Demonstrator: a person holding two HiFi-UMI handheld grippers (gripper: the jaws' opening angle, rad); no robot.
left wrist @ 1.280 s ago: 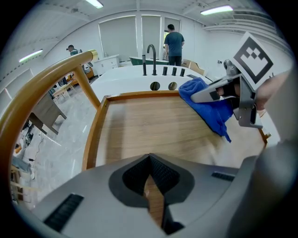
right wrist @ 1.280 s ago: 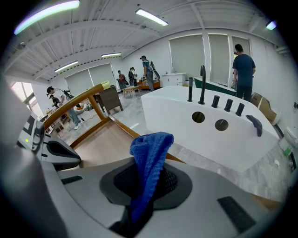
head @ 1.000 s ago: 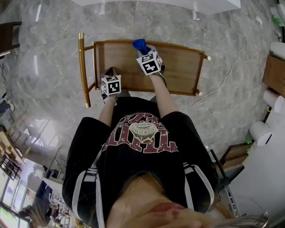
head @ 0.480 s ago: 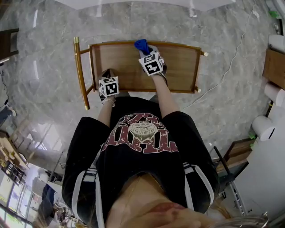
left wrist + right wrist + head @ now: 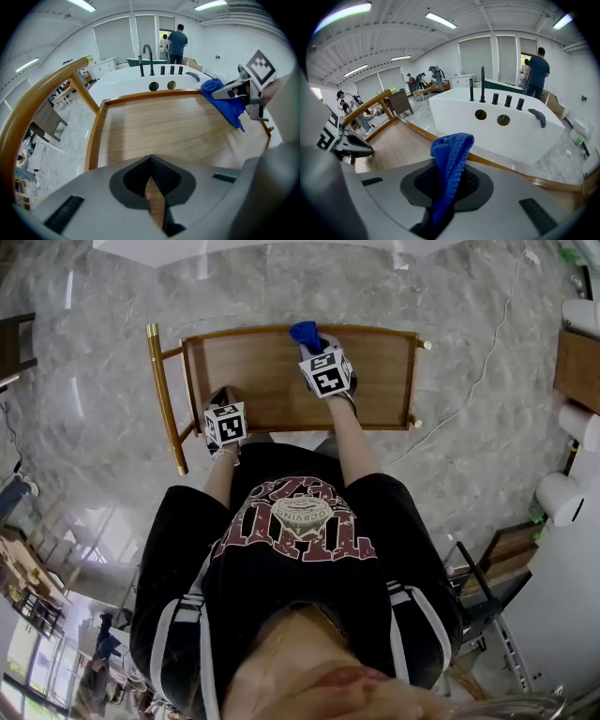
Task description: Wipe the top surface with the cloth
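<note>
**Left claw (image 5: 226, 401) shut and empty, right claw (image 5: 317, 345) pinching the blue cloth (image 5: 303, 332)**

Left claw is sitting over the near left corner of the wooden top surface (image 5: 267, 381), its jaws pressed together with nothing between them. A gold handle bar (image 5: 165, 399) is standing off just outside the surface's left end. A raised wooden rim (image 5: 95, 136) is running round the surface, closing in every edge. Bare wood is lying open between the two claws. Near the middle of the surface's far rim, the right claw is clamping the cloth, which is bunching up out of the jaws and reaching that rim. More bare wood is stretching from there to the surface's right end. A white counter (image 5: 511, 133) is standing beyond the far rim. Each claw's cube is showing only black-and-white square markers. The shirt print (image 5: 295, 521) is facing away from the surface, upside down, and I cannot read it.
</note>
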